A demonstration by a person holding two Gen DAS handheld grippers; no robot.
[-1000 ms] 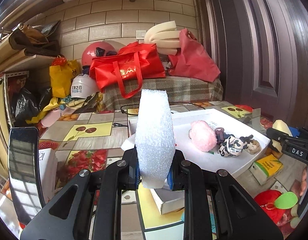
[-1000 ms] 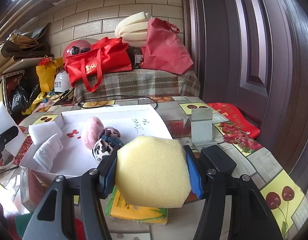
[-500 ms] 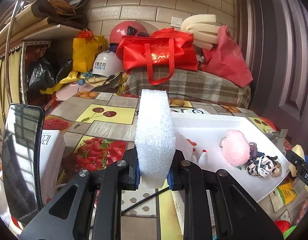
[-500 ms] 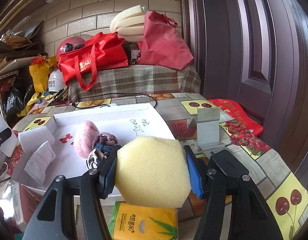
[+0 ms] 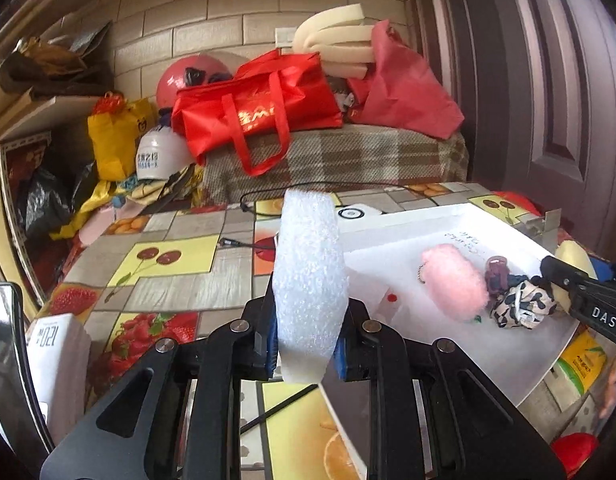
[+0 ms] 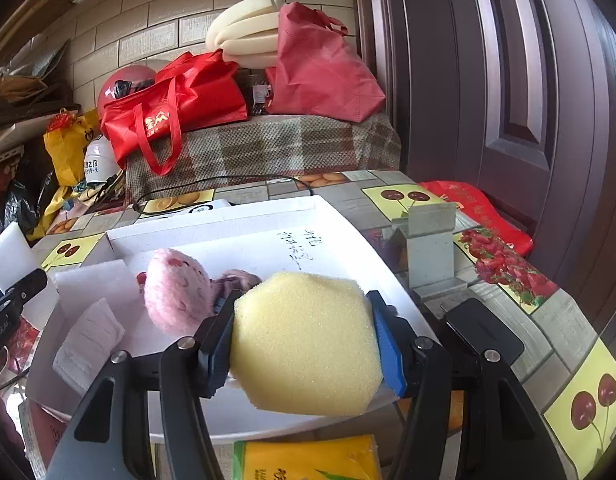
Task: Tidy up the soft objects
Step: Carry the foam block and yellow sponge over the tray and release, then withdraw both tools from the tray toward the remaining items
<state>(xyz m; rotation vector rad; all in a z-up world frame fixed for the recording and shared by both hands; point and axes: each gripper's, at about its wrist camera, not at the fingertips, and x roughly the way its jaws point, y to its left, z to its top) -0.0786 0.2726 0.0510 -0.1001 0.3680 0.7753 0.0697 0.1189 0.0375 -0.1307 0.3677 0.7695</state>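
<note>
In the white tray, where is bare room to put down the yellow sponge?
Free: the tray floor right of the pink plush, around the handwriting up to the far rim. Crowded: the left side, with the white foam pieces and the plush beside the hair ties.

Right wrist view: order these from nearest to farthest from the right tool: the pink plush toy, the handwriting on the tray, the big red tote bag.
From the right tool:
1. Pink plush toy, in the white tray, just ahead and left.
2. Handwriting, mid-tray, straight ahead.
3. Red tote bag, on the plaid-covered surface beyond the table, far left.
</note>
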